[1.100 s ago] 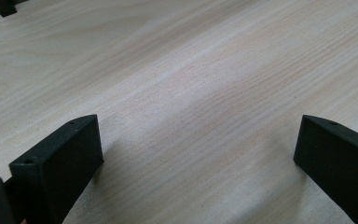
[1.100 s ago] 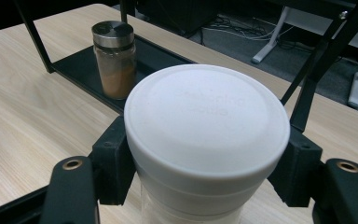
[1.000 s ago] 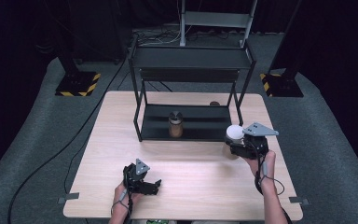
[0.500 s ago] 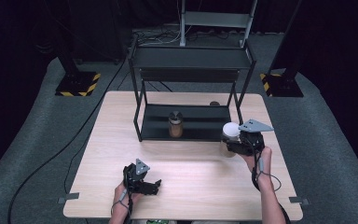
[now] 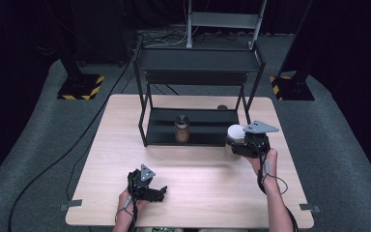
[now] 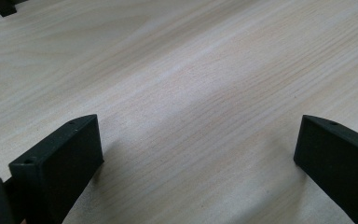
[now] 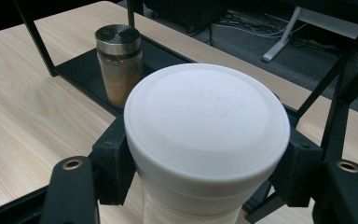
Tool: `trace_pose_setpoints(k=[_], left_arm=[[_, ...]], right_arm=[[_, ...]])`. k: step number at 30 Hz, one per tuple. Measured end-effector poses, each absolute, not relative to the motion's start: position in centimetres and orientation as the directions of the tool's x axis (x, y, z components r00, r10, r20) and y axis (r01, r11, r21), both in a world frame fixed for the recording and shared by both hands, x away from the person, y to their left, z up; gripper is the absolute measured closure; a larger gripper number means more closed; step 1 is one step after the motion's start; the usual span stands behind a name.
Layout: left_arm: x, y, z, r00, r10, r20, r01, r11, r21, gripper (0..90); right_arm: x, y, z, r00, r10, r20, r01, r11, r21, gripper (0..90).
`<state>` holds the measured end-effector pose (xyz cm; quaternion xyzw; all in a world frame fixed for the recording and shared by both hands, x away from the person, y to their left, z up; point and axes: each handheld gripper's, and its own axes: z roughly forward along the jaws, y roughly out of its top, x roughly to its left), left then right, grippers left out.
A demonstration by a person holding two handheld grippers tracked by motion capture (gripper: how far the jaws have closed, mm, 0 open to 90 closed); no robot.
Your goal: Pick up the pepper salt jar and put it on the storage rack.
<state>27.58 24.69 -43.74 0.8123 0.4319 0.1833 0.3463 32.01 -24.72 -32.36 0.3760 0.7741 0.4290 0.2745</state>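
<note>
Jar [image 7: 205,140] clamped between my right gripper [image 5: 239,142] fingers, lid up, headed for the rack [image 5: 193,133] just ahead; left gripper [image 5: 158,192] rests wide, empty

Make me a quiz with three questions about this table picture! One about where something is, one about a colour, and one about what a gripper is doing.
1. Where does the spice jar stand?
A. on the bottom shelf of the black rack
B. on the top shelf
C. on the floor

2. What colour is the lid of the container in the right gripper?
A. red
B. white
C. green

3. How are the left gripper and its jaws?
A. shut on a jar
B. shut on a cloth
C. open, with nothing between them

Answers:
1. A, the high view shows the jar on the low shelf.
2. B, the right gripper view shows a white lid.
3. C, the left gripper view shows the jaws apart over bare table.
</note>
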Motion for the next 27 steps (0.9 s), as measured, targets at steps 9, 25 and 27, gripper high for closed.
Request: trace_pose_setpoints(k=[9,25,27], left_arm=[[27.6,24.7,-43.7,0.56,0.829,-0.001,0.575,-0.387,0.721,0.6],[27.6,24.7,-43.7,0.56,0.829,-0.001,0.575,-0.387,0.721,0.6],[27.6,24.7,-43.7,0.56,0.829,-0.001,0.575,-0.387,0.721,0.6]], right_arm=[[32.6,-24.5,-32.3,-0.57,0.815,-0.099,0.348,0.349,0.87,33.4],[33.6,-24.2,-32.3,-0.57,0.816,-0.095,0.355,0.349,0.867,33.4],[33.7,-24.2,-32.3,-0.57,0.816,-0.093,0.353,0.346,0.869,33.4]])
